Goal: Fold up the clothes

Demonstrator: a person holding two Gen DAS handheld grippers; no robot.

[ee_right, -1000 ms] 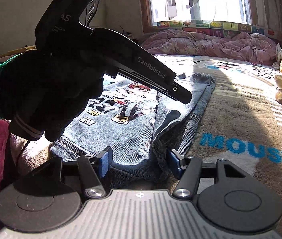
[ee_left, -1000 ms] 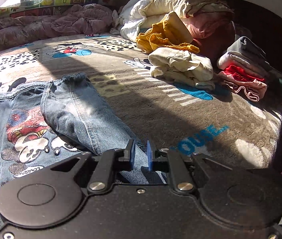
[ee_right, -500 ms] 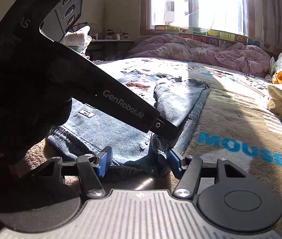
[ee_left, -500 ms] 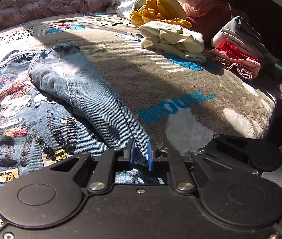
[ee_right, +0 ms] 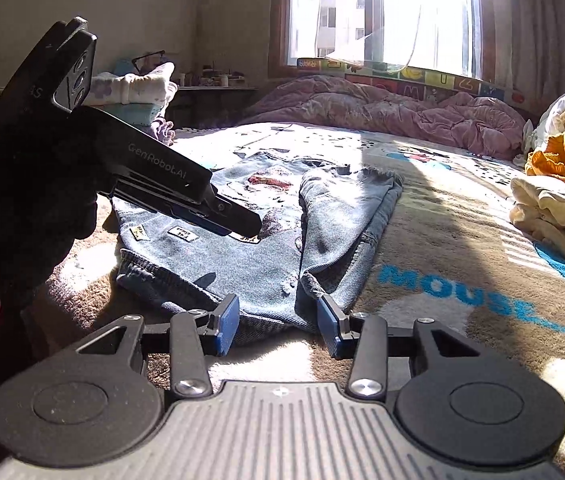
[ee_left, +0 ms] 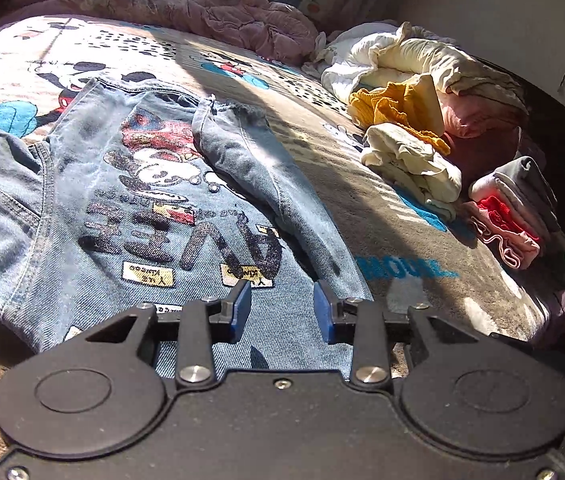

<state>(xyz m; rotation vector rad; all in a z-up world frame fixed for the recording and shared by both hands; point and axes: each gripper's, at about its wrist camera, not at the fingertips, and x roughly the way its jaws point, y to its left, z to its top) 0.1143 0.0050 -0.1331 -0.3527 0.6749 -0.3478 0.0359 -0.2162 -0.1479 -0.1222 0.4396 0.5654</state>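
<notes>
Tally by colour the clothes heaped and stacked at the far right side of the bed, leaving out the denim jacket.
Mustard-yellow knitted garment: 1
Cream crumpled garments: 1 bundle
White and cream bedding-like heap: 1
Grey folded garment: 1
Red folded garment: 1
Pink folded garment with wavy trim: 1
Total: 6

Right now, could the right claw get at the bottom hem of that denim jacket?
Probably yes. The right claw stands open with the denim jacket hem just ahead of its tips, nothing between; the left claw hovers farther back over the print.
</notes>
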